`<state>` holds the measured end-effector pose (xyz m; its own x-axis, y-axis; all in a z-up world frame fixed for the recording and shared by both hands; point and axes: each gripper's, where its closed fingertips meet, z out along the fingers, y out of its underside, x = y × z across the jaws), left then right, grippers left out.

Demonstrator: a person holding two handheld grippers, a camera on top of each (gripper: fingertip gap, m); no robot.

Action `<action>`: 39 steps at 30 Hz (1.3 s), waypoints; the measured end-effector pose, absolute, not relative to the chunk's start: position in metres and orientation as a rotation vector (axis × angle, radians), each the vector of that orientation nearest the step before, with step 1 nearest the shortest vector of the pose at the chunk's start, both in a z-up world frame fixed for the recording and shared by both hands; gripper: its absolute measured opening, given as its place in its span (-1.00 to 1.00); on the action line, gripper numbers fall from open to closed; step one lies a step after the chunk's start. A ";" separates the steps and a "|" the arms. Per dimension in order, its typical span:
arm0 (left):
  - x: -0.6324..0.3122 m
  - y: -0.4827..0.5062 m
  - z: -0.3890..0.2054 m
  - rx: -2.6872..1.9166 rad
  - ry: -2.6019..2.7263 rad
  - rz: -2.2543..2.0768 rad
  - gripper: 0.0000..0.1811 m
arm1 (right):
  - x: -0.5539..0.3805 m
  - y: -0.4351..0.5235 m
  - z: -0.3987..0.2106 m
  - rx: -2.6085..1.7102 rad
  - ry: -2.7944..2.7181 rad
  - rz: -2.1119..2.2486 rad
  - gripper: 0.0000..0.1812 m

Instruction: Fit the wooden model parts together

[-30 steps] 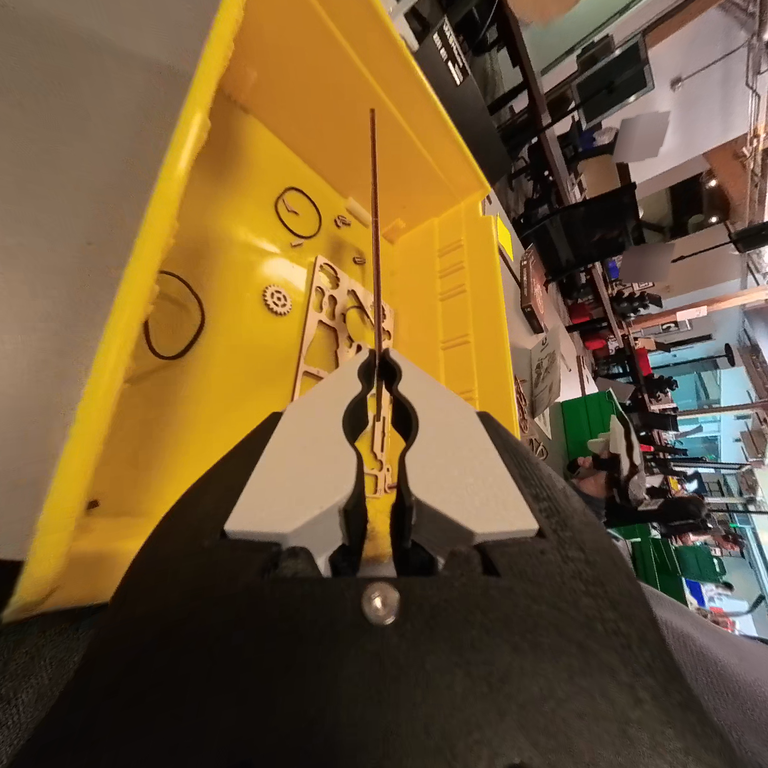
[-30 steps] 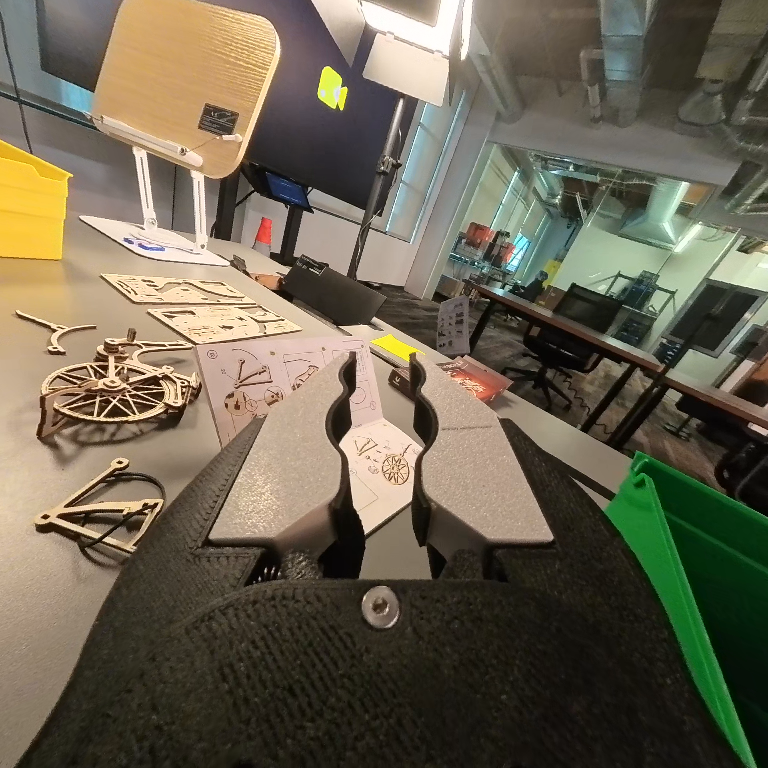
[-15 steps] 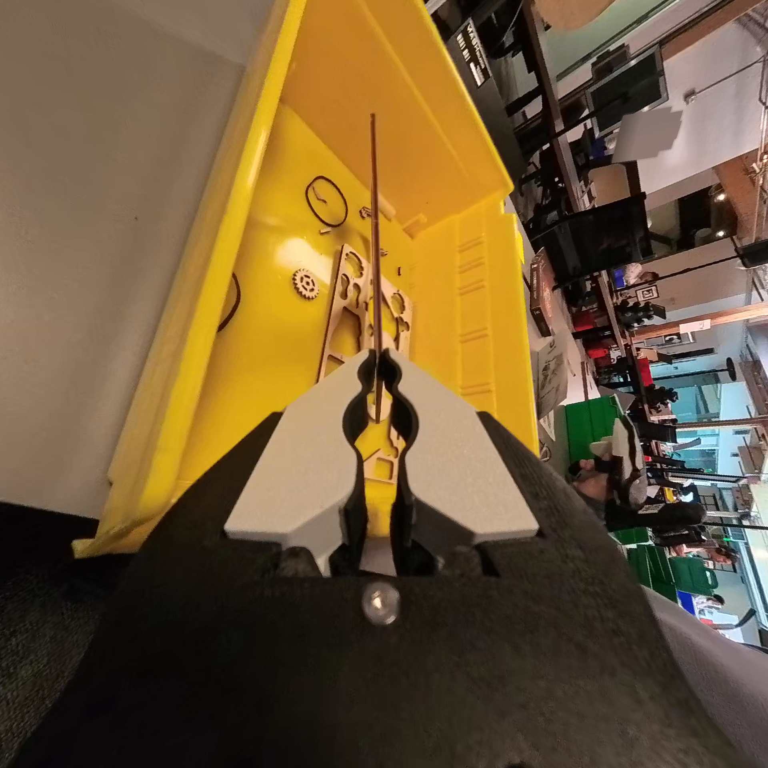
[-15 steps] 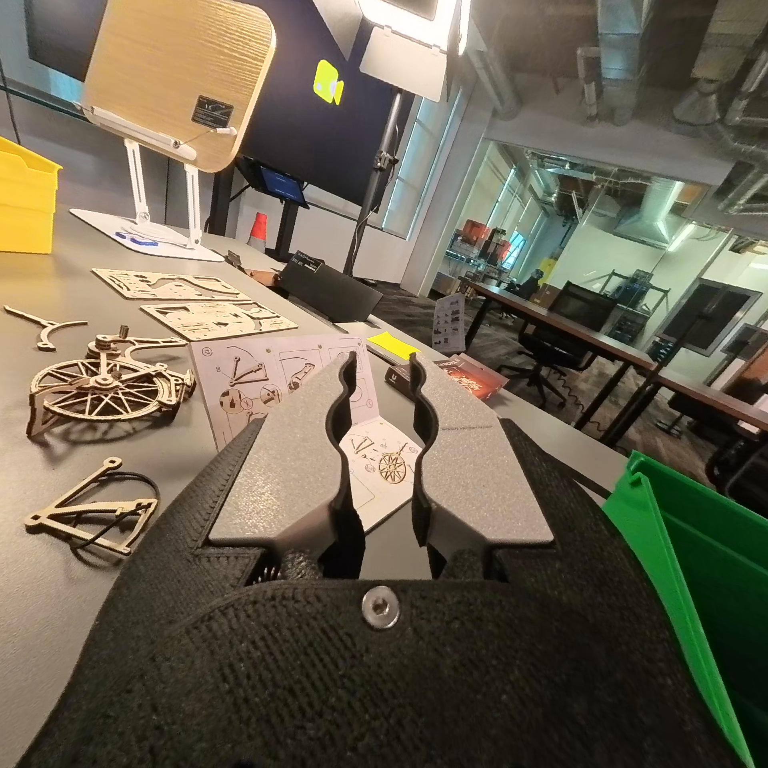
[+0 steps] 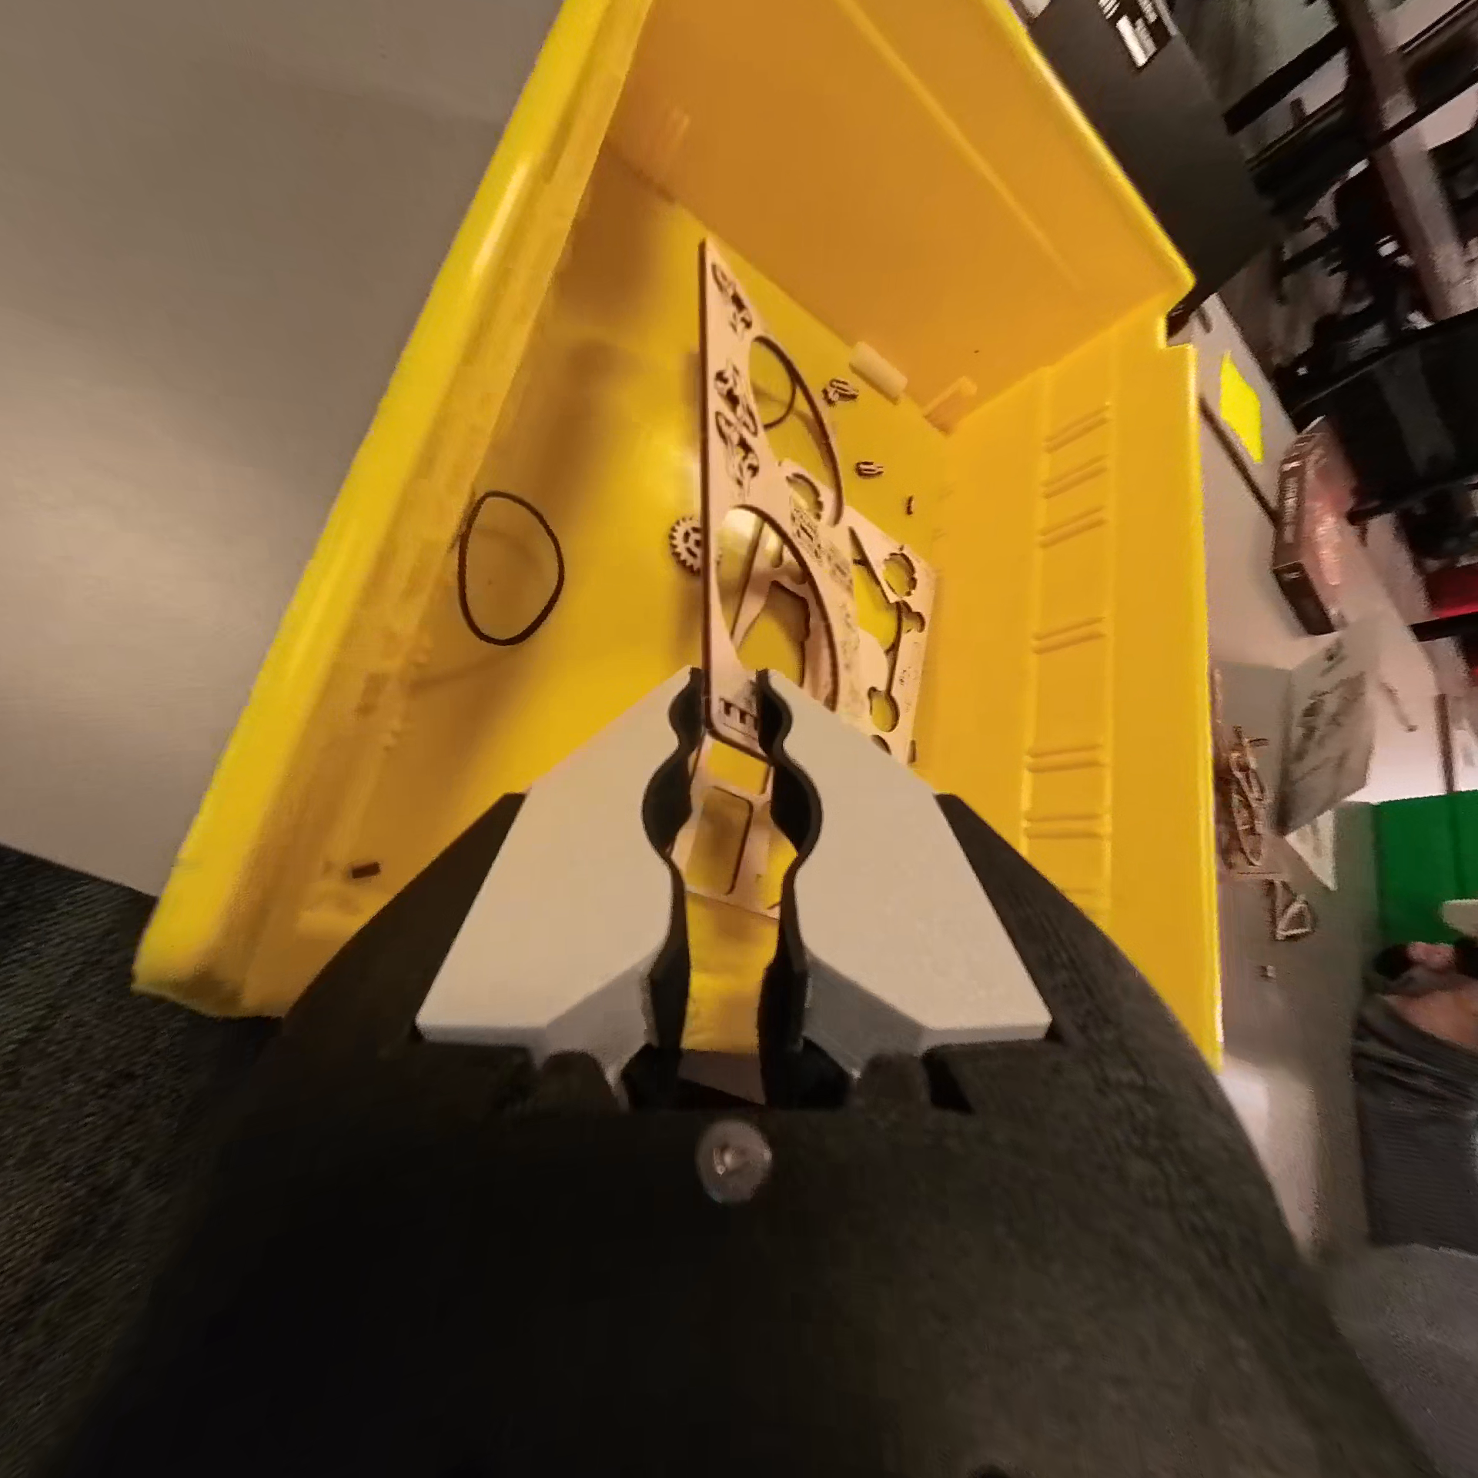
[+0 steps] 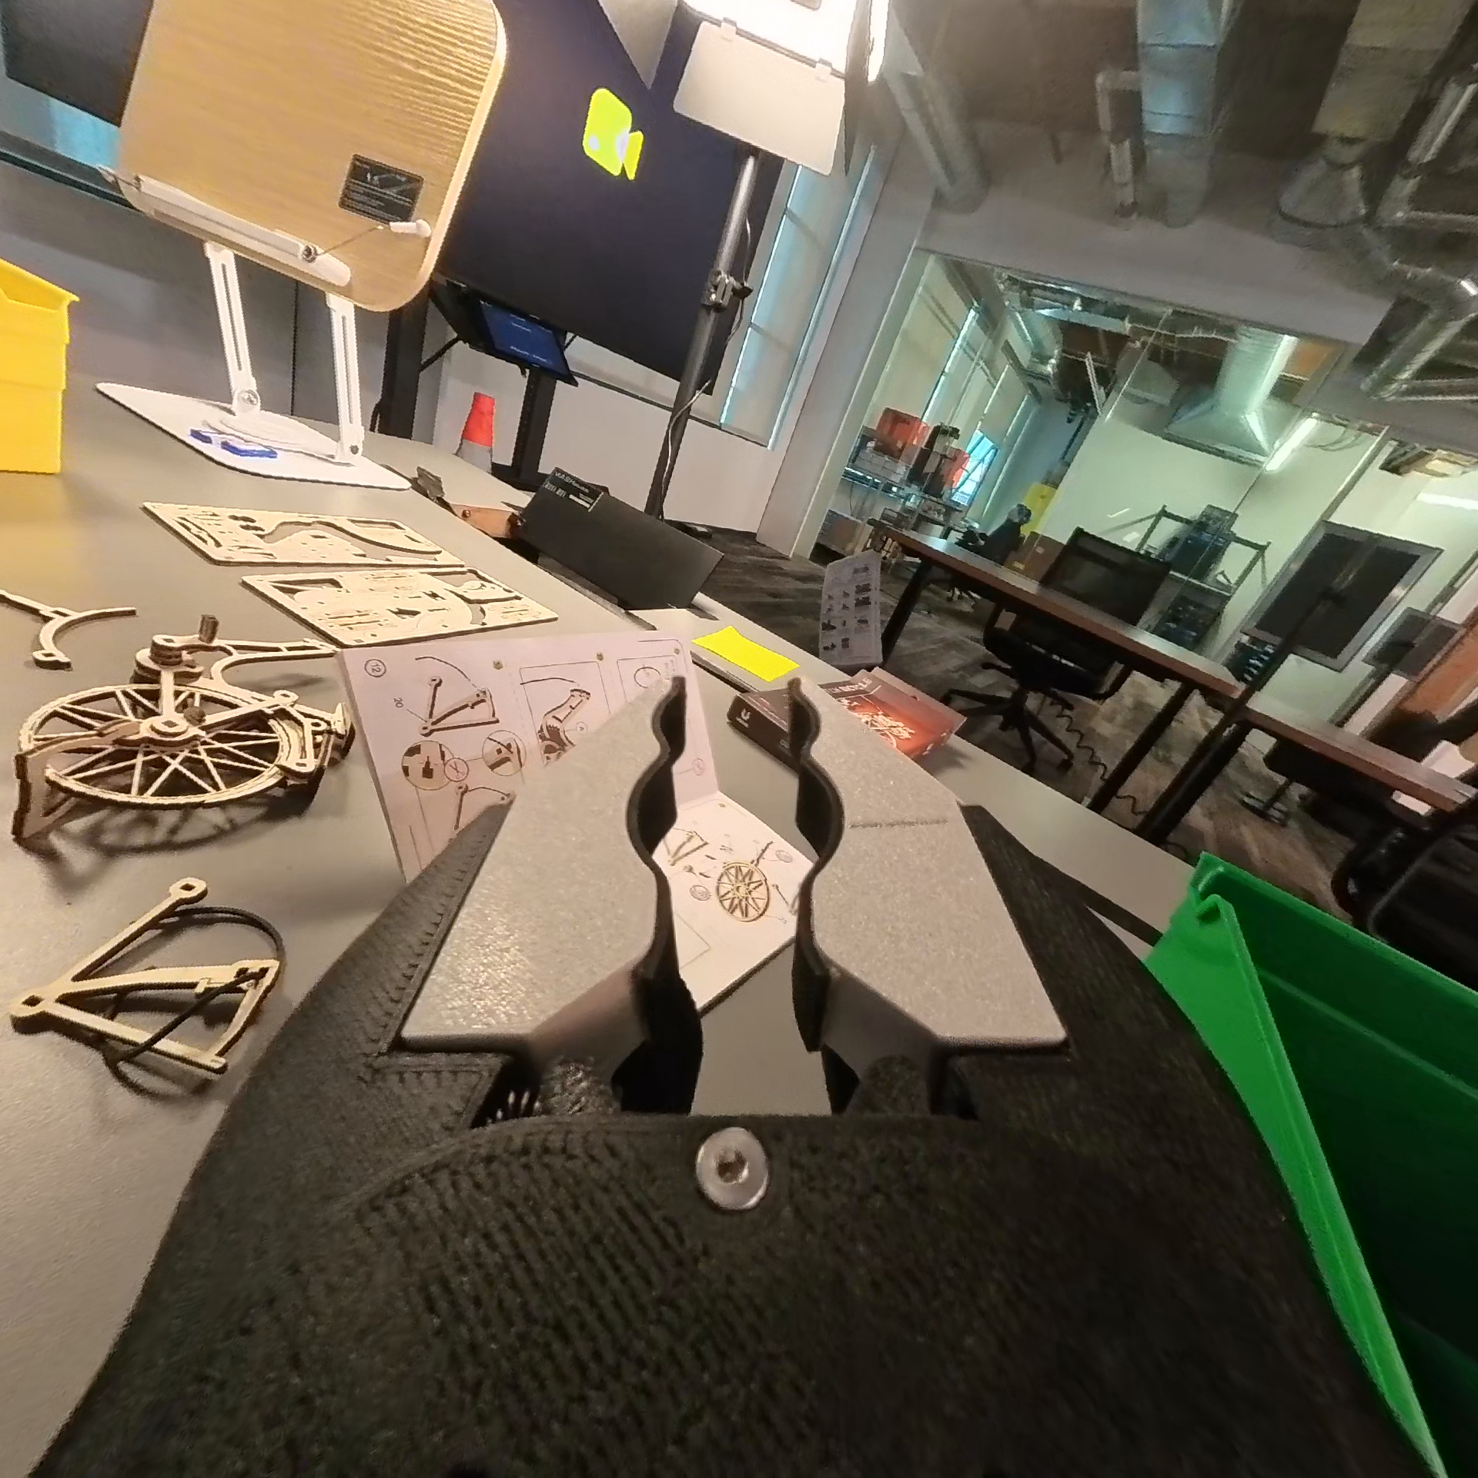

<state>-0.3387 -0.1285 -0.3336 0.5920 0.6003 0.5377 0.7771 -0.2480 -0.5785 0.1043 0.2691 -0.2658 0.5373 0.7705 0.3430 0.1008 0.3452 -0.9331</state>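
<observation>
In the left wrist view my left gripper is over the yellow bin. Its jaws stand a little apart. A thin wooden parts sheet with cut-outs stands between them, tilted, its face partly showing. Whether a pad still touches it I cannot tell. A second wooden sheet, a small gear and a black rubber band lie on the bin floor. In the right wrist view my right gripper is open and empty above the table, over the instruction sheet. A wooden wheel assembly lies to its left.
On the grey table lie a triangular wooden part with a rubber band, a curved part and two wooden sheets. A green bin stands close on the right. A wooden book stand stands at the back. Left tips to right tips: about 60 cm. About 7 cm separates my left fingertips from the small gear.
My left jaws have parted, and the wooden sheet, held edge-on before, has swung so its face shows. The left gripper drew back from the bin. The right gripper barely moved.
</observation>
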 end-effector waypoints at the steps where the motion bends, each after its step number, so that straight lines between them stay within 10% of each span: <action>1: -0.339 -0.128 -0.334 -1.969 -1.097 -0.233 -0.85 | 0.105 0.270 -0.266 -1.159 -0.928 0.523 -0.74; 28: -0.220 -0.060 -0.159 -1.426 -0.189 0.056 -0.56 | 0.130 0.306 -0.278 -1.298 -0.822 0.110 -0.74; 39: -0.083 0.030 -0.296 -1.859 0.164 -0.313 -0.41 | 0.137 0.309 -0.277 -1.319 -0.775 0.134 -0.74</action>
